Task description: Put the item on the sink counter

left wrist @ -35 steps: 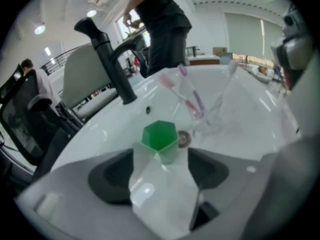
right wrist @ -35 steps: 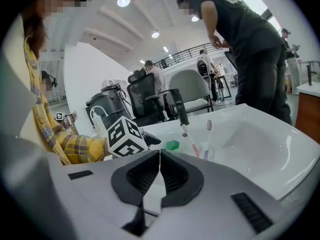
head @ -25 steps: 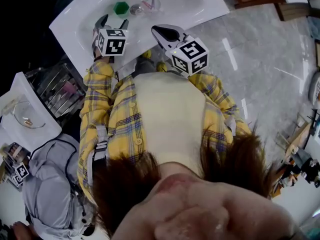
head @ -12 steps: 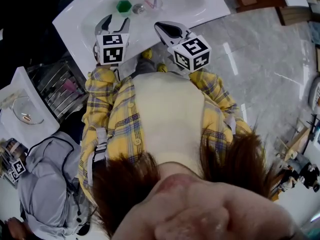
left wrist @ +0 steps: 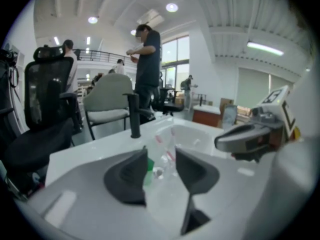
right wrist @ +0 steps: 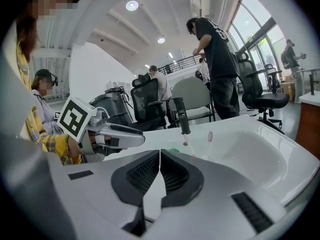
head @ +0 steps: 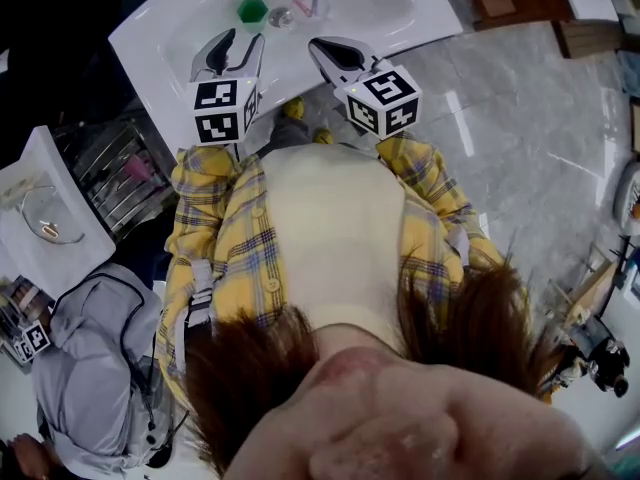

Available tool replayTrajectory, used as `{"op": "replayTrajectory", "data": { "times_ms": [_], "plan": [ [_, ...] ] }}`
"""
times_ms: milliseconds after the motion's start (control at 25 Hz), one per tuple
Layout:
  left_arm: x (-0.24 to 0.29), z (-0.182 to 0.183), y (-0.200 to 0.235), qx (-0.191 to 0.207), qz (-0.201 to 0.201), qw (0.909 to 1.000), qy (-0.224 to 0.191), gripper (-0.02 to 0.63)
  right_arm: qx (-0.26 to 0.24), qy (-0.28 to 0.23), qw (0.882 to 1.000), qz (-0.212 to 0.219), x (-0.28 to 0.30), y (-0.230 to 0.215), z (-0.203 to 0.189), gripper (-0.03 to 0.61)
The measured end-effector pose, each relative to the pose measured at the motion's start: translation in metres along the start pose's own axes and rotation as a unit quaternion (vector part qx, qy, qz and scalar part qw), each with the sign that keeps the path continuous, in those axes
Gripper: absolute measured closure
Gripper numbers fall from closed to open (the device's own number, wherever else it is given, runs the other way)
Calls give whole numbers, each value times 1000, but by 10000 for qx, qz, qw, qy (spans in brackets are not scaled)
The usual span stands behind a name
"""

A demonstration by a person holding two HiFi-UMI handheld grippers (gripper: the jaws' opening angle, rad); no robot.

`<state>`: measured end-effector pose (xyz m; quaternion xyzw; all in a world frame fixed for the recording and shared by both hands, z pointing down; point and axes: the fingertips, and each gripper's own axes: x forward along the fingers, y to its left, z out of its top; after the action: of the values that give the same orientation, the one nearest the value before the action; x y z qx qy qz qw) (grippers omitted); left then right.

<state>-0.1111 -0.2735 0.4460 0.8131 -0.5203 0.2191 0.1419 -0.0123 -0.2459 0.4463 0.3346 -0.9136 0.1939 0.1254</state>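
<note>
**Left gripper** (left wrist: 160,155): the jaws stand half apart, having just been closing, and nothing is gripped between them.

Just beyond the tip of the jaw at that view's left, and partly hidden by it, a small green hexagonal object (left wrist: 149,165) sits on the white sink counter (left wrist: 95,151). It is clear of both pads.

Past the gap between the jaws stands a clear plastic cup (left wrist: 165,143) holding toothbrushes.

**Right gripper** (right wrist: 159,156): the jaws are together and empty. The green object lies ahead of their tips, short of the black faucet (right wrist: 180,115).
</note>
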Motion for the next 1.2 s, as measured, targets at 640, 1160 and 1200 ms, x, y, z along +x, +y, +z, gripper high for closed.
{"op": "replayTrajectory", "data": {
  "times_ms": [640, 1160, 1200],
  "plan": [
    [-13, 5, -12, -339, -241, 9985, -354, 561, -34, -57, 10000, -61, 6, -4, 6, 563],
    [-8, -5, -16, -363, -297, 9988, -133, 606, -93, -72, 9999, -100, 7, -6, 8, 564],
    [-8, -5, -17, -354, -295, 9989, -123, 606, -100, -72, 9999, -105, 6, -6, 8, 563]
  ]
}}
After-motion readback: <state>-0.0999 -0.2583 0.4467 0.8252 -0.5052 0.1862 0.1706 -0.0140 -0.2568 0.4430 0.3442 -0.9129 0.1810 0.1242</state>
